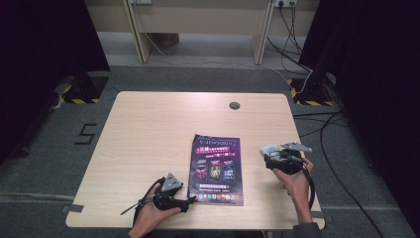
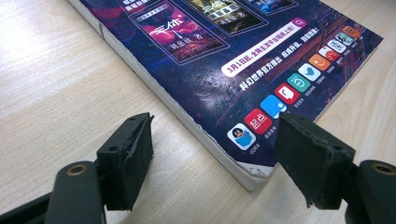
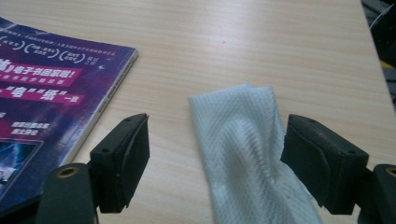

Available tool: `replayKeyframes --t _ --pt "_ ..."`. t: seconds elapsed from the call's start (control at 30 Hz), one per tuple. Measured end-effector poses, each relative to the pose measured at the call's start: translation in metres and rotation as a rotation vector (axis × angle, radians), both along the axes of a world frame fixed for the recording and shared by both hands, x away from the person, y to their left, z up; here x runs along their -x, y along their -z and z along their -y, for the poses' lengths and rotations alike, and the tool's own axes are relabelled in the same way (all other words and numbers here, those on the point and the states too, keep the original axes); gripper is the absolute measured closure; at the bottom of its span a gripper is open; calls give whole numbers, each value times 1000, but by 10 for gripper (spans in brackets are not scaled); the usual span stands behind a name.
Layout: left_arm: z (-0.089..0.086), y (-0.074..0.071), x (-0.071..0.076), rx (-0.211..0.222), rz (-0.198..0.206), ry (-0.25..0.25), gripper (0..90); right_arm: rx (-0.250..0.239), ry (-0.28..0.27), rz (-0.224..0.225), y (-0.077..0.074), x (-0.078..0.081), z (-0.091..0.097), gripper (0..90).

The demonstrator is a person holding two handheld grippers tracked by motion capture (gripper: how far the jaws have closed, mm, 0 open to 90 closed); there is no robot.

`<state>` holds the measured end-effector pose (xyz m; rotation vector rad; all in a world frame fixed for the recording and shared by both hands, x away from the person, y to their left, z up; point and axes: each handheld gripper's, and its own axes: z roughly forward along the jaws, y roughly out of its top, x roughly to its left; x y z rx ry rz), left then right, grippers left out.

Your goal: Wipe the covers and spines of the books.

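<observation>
Right of the magazine on the desk, a folded white cloth lies between the right gripper's jaws, spread wide and clear of it. From above, that gripper's body covers most of the cloth. The left gripper straddles the magazine's near corner, jaws apart, pads off it.

Showing one magazine lying on one wooden table, one white cloth lying beside it, and two grippers, left gripper and right gripper, resting at the near edge.
</observation>
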<state>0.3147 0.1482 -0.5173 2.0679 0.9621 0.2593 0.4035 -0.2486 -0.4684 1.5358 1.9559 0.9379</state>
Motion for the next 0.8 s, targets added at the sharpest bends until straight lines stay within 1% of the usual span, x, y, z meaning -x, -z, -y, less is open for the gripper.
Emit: replayKeyframes --t 0.07,0.1,0.17,0.2,0.23,0.4,0.53,0.57,0.63,0.73,0.8 --pt "0 0 0 -1 0 2 269 -21 7 -10 -1 2 -3 235" --pt "0 0 0 -1 0 3 269 -29 3 -8 -1 2 -4 257" --pt "0 0 0 2 0 0 269 -40 -39 -4 -2 4 -8 315" --pt "0 0 0 -1 0 2 269 -46 -66 -7 -3 4 -10 321" --pt "0 0 0 0 0 2 269 -45 -86 -6 -3 5 -13 320" --pt "0 0 0 0 0 -1 269 -57 -123 4 -3 7 -28 271" --pt "0 0 0 1 -1 -1 269 -69 -152 13 -3 7 -37 259" --pt "0 0 0 2 -2 -1 269 -70 -153 6 -2 7 -39 254" --pt "0 0 0 0 -1 1 268 -65 -175 1 -1 5 -42 252" --pt "0 0 0 1 -1 -1 267 -70 -197 -25 1 4 -47 247" --pt "0 0 0 3 -2 -1 267 -70 -209 -34 3 4 -52 249"
